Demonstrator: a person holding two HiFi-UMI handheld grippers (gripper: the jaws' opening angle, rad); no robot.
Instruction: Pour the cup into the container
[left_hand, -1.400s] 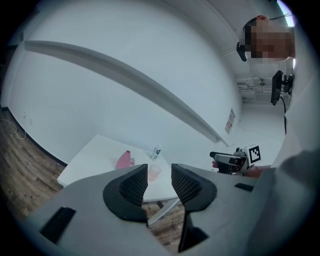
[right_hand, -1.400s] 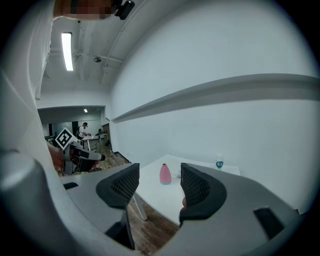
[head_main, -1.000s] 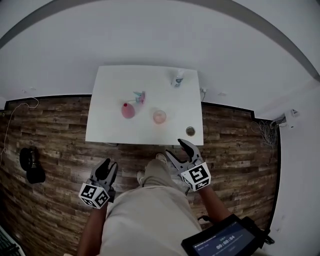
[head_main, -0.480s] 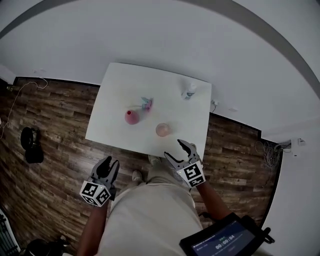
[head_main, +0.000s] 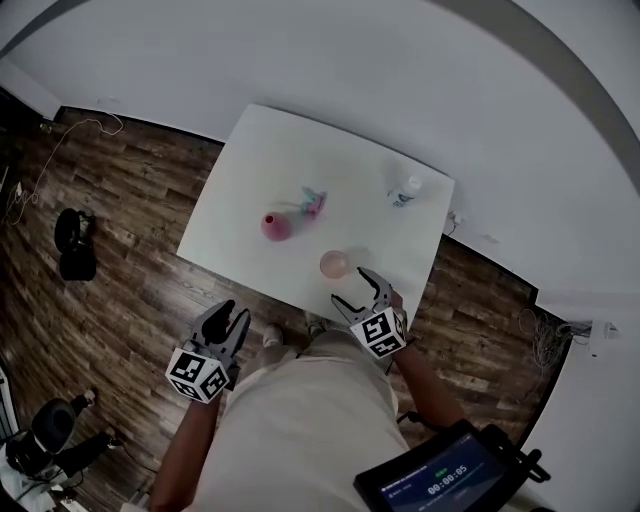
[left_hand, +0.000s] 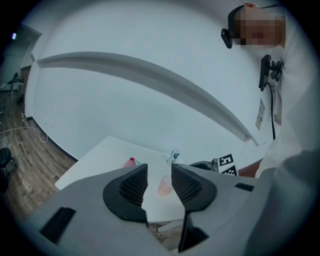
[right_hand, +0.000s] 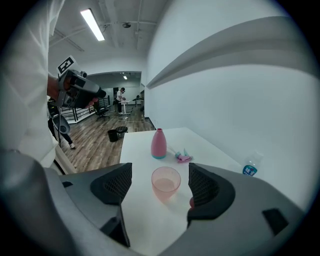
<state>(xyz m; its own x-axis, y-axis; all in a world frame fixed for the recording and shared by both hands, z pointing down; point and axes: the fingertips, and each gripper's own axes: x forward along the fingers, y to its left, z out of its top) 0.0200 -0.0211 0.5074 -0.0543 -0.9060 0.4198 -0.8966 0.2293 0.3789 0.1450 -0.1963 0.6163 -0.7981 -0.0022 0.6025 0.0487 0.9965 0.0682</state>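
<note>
A translucent pink cup (head_main: 333, 264) stands near the front edge of the white table (head_main: 240, 215). A pink bottle-shaped container (head_main: 275, 226) stands further left. My right gripper (head_main: 358, 290) is at the table's front edge just short of the cup; its jaws have just been opening. In the right gripper view the cup (right_hand: 166, 182) sits ahead between the open jaws of that gripper (right_hand: 159, 175), untouched, with the container (right_hand: 158, 143) behind it. My left gripper (head_main: 232, 318) hangs off the table over the floor, jaws slightly apart and empty. In the left gripper view that gripper (left_hand: 159, 172) frames the distant cup (left_hand: 164, 185).
A pink and teal spray head (head_main: 312, 202) lies behind the container. A small water bottle (head_main: 405, 190) stands at the far right corner. Something small and reddish (right_hand: 190, 202) peeks out beside the right jaw. A tablet (head_main: 440, 480) hangs at my right hip. Black gear (head_main: 72, 245) lies on the wood floor.
My right gripper has moved forward and down to the table's front edge by the cup, its jaws wider. The left gripper has edged forward. Nothing on the table has moved.
</note>
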